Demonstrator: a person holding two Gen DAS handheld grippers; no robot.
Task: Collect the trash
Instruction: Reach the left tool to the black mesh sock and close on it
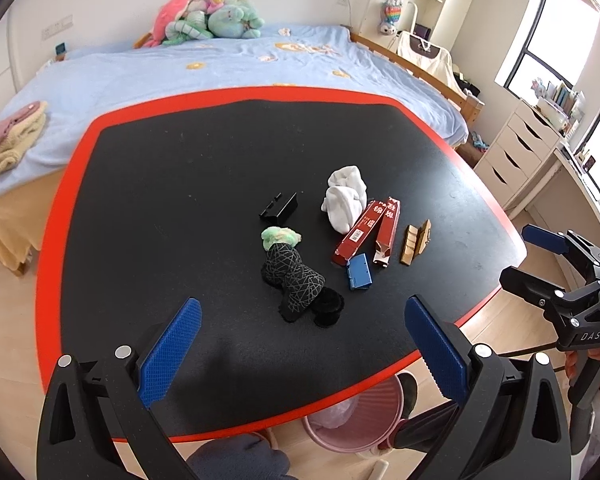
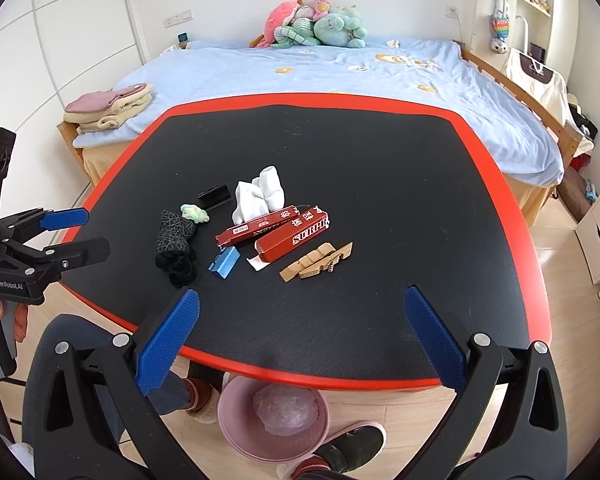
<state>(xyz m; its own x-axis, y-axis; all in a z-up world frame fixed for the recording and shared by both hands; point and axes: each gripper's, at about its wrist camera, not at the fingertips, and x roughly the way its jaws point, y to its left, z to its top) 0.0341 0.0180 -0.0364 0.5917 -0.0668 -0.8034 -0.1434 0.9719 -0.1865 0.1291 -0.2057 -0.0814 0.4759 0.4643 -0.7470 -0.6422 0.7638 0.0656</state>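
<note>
Hovering over the near edge of the table [image 2: 500,216], both claws empty: left claw [image 1: 300,344] spread wide, right claw [image 2: 300,336] spread wide too, likely lining up a first pick. Trash sits clustered mid-table: two red boxes [image 2: 276,228], one reading "SURPR…" plus Chinese characters, a blue scrap [image 2: 224,265], a green wad [image 2: 194,213]; socks [image 2: 258,196] and wooden clips [image 2: 316,266] lie beside them. Pink bin [image 2: 236,428] stands on the floor under the near edge, handy for dropping. Claw bodies read "DAS" and "GenRobot.AI".
</note>
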